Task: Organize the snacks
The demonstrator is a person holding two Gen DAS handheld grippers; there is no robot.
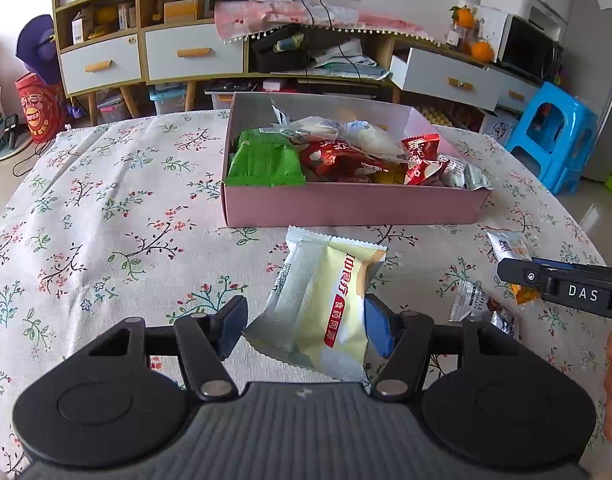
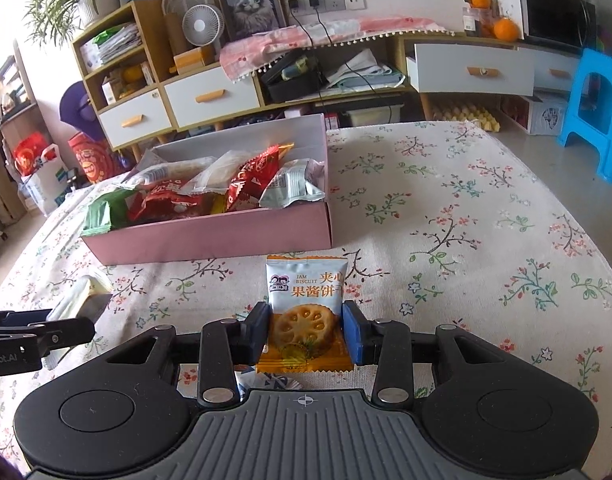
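Note:
A pink box [image 1: 346, 206] on the floral tablecloth holds several snack packets; it also shows in the right wrist view [image 2: 210, 236]. My left gripper [image 1: 306, 328] stands open around a cream and silver snack packet [image 1: 326, 300] lying on the cloth in front of the box; the right pad touches it, the left pad is apart. My right gripper [image 2: 306, 330] is shut on an orange and white jam biscuit packet [image 2: 306, 312], held just above the cloth in front of the box. The right gripper shows at the right edge of the left wrist view [image 1: 562, 284].
Small loose packets [image 1: 472, 300] lie on the cloth at the right near my right gripper. A low cabinet with drawers [image 2: 210, 96] stands behind the table, and a blue stool [image 2: 598, 116] at the right. The left gripper [image 2: 38, 338] enters the right wrist view from the left.

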